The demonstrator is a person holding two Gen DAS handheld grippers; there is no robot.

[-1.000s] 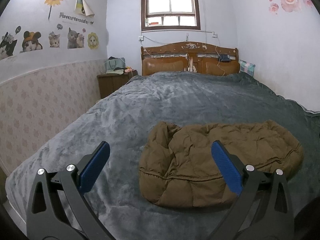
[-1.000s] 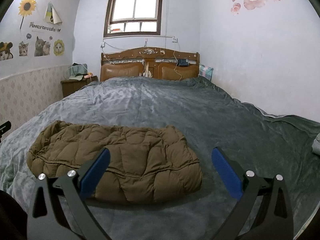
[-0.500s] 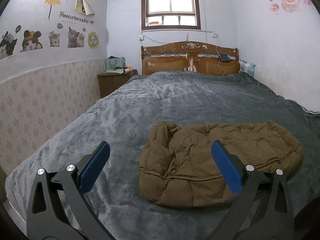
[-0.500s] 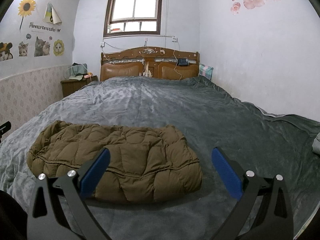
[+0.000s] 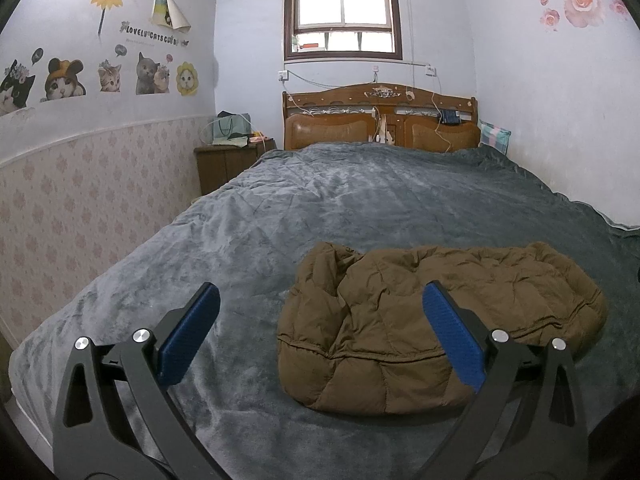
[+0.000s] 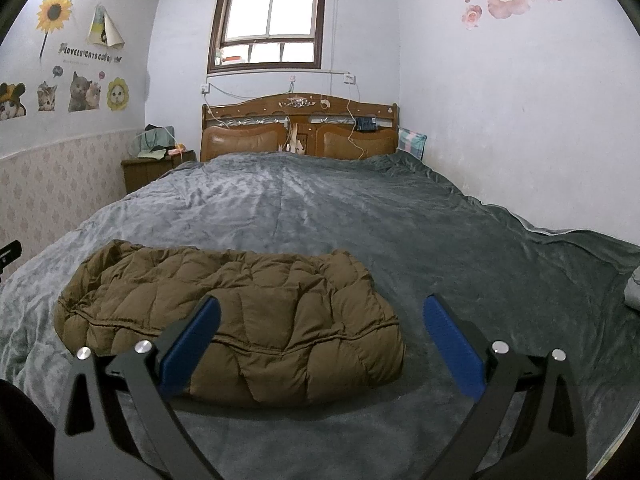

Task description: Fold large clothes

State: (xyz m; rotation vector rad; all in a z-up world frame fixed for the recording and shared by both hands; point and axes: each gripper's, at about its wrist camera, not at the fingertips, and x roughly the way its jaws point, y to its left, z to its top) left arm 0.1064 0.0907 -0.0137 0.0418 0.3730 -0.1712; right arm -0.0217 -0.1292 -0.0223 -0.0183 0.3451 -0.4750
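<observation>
Lower frame, left wrist view: left hand-held gripper (image 5: 320, 332) spread wide, blue pads (image 5: 188, 340) empty, hovering over the near edge of the bed (image 5: 240, 240). Lower frame, right wrist view: right hand-held gripper (image 6: 322, 334) likewise wide apart, gripping nothing, held clear of the cloth.

Just beyond both, centre to lower right in the left view and lower left to centre in the right view: brown quilted jacket (image 5: 432, 320), lying crosswise on the grey blanket near the foot of the bed. Already doubled into a thick, puffy bundle, one long seam running along the near side, rounded corners, top layer creased and slightly sunken at the left end. No sleeve or hood seen hanging loose; impossible to say from here how the layers sit inside.

Judged stage: late in the fold, perhaps between folds or finished. Likely next move, if another fold is wanted: closing on one end of the bundle at the two near corners and carrying it over the other, pressing down against the padding's spring.

Farther back, mid frame: bare stretch of grey blanket. Upper centre: wooden headboard (image 5: 380, 120) with trailing cables, window (image 5: 343, 20) above. Upper left: cat and sunflower stickers (image 5: 108, 76); nightstand (image 5: 228, 164) at the wall.
</observation>
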